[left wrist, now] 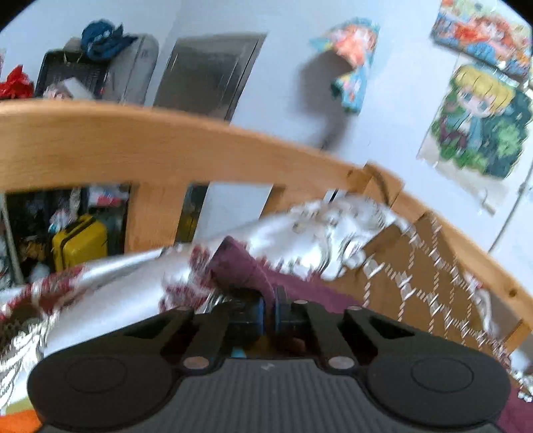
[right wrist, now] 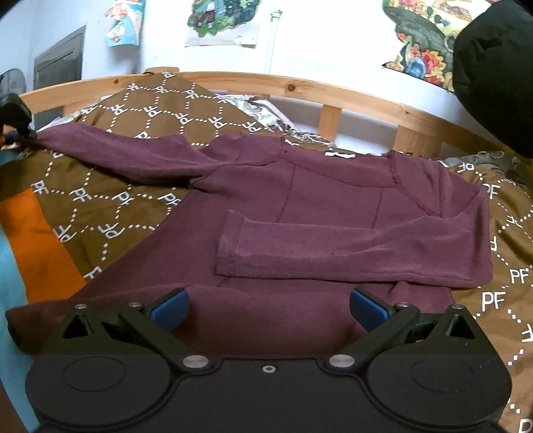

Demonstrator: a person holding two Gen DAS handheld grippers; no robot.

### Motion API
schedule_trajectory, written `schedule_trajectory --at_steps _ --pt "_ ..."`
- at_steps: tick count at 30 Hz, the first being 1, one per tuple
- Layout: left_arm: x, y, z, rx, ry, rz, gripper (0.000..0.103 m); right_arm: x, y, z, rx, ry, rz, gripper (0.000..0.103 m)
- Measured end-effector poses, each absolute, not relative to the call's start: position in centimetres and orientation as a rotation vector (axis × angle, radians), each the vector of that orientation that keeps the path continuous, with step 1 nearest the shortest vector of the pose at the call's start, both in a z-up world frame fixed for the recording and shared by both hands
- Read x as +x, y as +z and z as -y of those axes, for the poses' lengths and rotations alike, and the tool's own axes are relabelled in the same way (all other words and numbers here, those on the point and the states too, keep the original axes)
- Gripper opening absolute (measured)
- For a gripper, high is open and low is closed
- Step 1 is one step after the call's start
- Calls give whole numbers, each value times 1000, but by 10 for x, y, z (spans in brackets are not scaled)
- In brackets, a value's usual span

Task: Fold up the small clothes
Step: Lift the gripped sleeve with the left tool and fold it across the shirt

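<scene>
A maroon long-sleeved sweater lies flat on a brown patterned bedspread. Its right sleeve is folded across the body. Its left sleeve stretches out to the far left. My left gripper is shut on the cuff of that sleeve; it also shows at the left edge of the right wrist view. My right gripper is open and empty, just above the sweater's lower hem.
A wooden bed rail runs along the far side by a white wall with posters. A crumpled silver-white sheet lies by the rail. A yellow suitcase stands beyond. A black object hangs at the upper right.
</scene>
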State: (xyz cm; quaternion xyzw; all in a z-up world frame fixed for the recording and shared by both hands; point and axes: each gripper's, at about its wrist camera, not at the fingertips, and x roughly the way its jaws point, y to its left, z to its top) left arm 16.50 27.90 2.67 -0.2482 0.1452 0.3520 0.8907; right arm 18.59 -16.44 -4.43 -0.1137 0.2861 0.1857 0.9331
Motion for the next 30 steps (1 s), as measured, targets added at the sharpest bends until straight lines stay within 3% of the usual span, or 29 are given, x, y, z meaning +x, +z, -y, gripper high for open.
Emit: schedule_trajectory --at_steps 16,30 --pt "221 111 -154 -236 182 -78 4 179 -40 184 -178 353 -561 102" --pt "257 79 8 -204 -344 -234 5 169 -36 240 -159 231 -538 102"
